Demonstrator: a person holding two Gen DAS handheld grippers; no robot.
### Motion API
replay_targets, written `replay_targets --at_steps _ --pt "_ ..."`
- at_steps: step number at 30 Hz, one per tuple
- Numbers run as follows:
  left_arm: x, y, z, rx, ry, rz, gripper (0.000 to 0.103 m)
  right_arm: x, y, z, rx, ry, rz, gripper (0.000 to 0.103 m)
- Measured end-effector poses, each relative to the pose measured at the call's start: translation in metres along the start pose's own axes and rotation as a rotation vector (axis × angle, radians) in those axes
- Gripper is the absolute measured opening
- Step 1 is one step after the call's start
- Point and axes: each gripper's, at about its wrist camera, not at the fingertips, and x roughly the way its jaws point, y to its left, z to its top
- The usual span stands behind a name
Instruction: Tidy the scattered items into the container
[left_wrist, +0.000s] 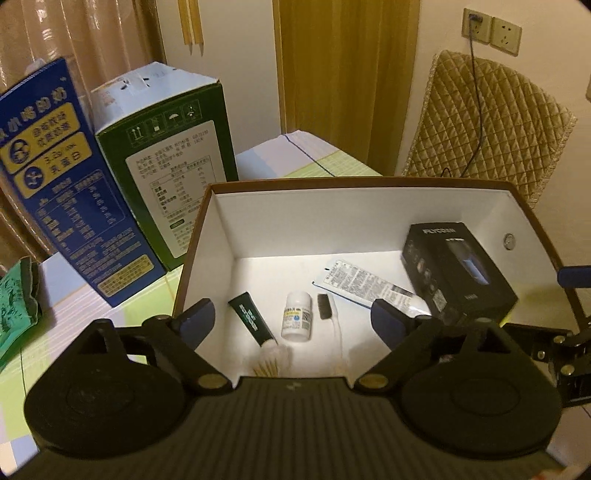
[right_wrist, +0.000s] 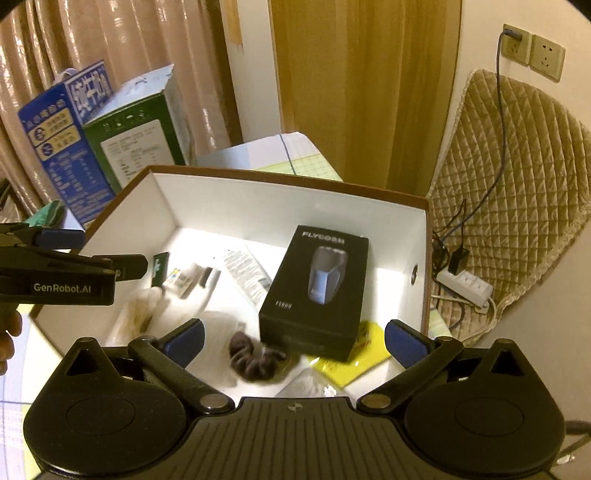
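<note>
A brown-rimmed white box (left_wrist: 362, 180) stands on the table, seen also in the right wrist view (right_wrist: 288, 177). Inside lie a black shaver box (left_wrist: 458, 273), a white printed tube (left_wrist: 365, 282), a small white pill bottle (left_wrist: 296, 320), a dark green tube (left_wrist: 251, 319) and cotton swabs (left_wrist: 273, 360). My left gripper (left_wrist: 293, 319) hangs open above them, holding nothing. The right wrist view shows the shaver box (right_wrist: 317, 288), a dark scrunchie (right_wrist: 255, 356) and a yellow packet (right_wrist: 354, 354). My right gripper (right_wrist: 295, 338) is open and empty above the box's near side.
A blue carton (left_wrist: 70, 192) and a green carton (left_wrist: 166, 162) stand left of the box, with a green bag (left_wrist: 18, 306) at the table's left edge. Right of the table are a quilted chair back (right_wrist: 517, 192) and a power strip (right_wrist: 465, 282) with cables.
</note>
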Motion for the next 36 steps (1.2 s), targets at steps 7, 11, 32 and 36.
replay_targets --at_steps 7,11,32,36 --pt "-0.033 -0.008 -0.015 -0.002 -0.029 0.020 0.094 -0.019 0.004 -0.013 -0.009 -0.006 0.010 0.101" --pt "-0.051 -0.011 -0.023 0.001 -0.050 0.036 0.095 -0.032 0.008 -0.020 -0.021 -0.013 0.019 0.101" --pt "-0.140 -0.031 -0.078 -0.054 -0.119 0.120 0.102 -0.094 0.016 -0.074 -0.071 -0.039 0.010 0.101" --pt "-0.154 -0.034 -0.087 -0.081 -0.114 0.126 0.102 -0.104 0.017 -0.080 -0.099 -0.049 0.012 0.101"
